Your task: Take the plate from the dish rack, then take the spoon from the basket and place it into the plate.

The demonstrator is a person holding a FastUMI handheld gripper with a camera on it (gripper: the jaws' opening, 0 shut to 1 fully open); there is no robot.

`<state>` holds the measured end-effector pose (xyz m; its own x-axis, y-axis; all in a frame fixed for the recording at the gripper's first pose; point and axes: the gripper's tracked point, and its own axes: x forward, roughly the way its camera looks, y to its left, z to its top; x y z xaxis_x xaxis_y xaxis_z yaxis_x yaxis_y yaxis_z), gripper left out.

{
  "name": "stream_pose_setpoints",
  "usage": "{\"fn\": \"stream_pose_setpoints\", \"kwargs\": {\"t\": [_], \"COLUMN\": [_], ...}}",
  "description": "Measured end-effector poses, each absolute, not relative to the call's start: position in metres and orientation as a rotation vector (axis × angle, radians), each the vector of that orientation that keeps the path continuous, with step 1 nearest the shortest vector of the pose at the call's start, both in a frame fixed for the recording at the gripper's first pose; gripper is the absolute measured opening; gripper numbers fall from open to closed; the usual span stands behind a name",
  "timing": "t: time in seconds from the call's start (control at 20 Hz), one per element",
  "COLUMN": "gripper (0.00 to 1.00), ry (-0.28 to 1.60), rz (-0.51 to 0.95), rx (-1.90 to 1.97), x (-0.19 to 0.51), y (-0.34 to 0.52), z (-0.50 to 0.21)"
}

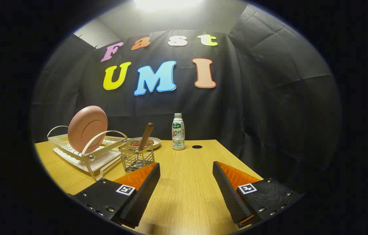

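Pink plate point(87, 129) in one rack point(82, 151); one spoon point(146, 135), one basket point(137, 160); tongs point(186, 174) apart.

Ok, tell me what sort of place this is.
Probably a staged recording booth, not a real kitchen: black cloth wall behind a wooden table with a dish rack holding a pink plate, and a wire basket. The open gripper hovers over bare tabletop.
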<state>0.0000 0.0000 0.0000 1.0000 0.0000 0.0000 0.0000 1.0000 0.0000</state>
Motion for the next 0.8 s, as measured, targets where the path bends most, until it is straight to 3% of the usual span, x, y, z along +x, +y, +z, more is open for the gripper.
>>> {"fn": "stream_pose_setpoints", "kwargs": {"t": [0.35,0.8], "gripper": [0.99,0.99], "ry": [0.026,-0.018], "rz": [0.003,-0.069], "rx": [0.008,0.045], "x": [0.010,0.082], "y": [-0.001,-0.024], "z": [-0.004,0.028]}}
